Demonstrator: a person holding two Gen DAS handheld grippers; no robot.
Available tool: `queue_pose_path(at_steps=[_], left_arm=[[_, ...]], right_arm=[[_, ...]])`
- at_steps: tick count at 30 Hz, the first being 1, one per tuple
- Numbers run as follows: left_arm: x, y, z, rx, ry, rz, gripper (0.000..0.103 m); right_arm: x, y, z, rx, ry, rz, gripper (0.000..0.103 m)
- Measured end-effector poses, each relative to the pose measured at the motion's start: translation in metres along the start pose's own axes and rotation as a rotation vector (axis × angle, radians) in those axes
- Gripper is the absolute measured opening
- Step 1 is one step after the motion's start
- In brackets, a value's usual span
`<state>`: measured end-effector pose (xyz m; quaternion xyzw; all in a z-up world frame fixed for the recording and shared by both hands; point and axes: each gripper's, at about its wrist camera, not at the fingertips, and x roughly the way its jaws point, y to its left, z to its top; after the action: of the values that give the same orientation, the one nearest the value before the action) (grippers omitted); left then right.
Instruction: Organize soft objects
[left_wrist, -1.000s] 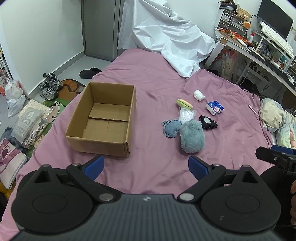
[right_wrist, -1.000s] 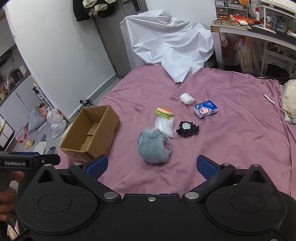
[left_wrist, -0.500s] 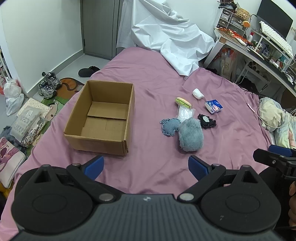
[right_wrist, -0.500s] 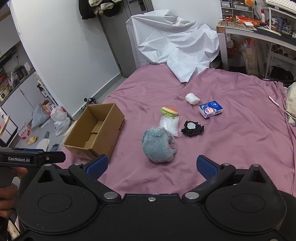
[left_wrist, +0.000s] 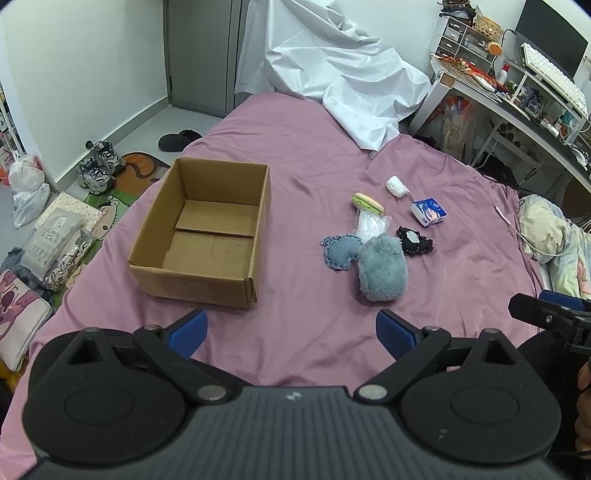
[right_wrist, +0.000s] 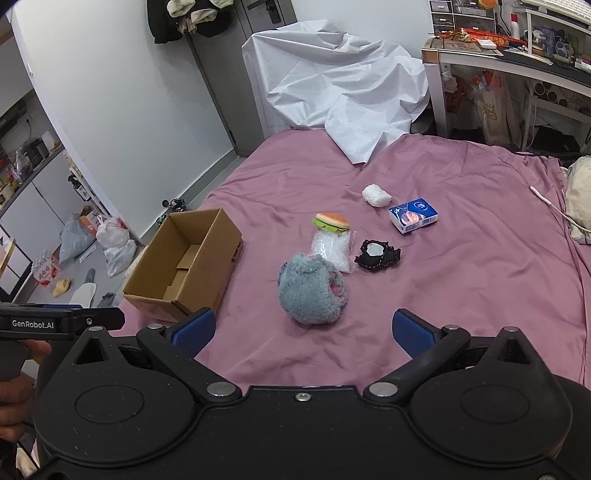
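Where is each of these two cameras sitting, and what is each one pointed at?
Left wrist: sits on the left gripper, looks forward across the bed at the cardboard box; both its open blue fingers show, the right gripper at the right edge.
Right wrist: sits on the right gripper, facing the grey plush; open fingers show, the left gripper at the left edge.
Shared: box, plush, burger toy, tissue pack.

Black hand-held gripper (right_wrist: 301, 330) with blue pads (right_wrist: 194, 330), silver screws.
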<state>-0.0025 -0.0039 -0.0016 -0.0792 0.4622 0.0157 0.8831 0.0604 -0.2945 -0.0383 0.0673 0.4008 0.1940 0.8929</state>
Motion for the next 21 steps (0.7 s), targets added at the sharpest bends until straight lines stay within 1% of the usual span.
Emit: queue_pose_path(at_steps=[13, 21], left_arm=[[0.008, -0.002, 0.002, -0.001, 0.017, 0.001, 0.097], [0.02, -0.009, 0.011, 0.013, 0.032, 0.004, 0.097]], right_arm=[[0.007, -0.009, 0.003, 0.042, 0.005, 0.0, 0.103], [0.02, -0.018, 0.007, 0.066, 0.016, 0.011, 0.103]])
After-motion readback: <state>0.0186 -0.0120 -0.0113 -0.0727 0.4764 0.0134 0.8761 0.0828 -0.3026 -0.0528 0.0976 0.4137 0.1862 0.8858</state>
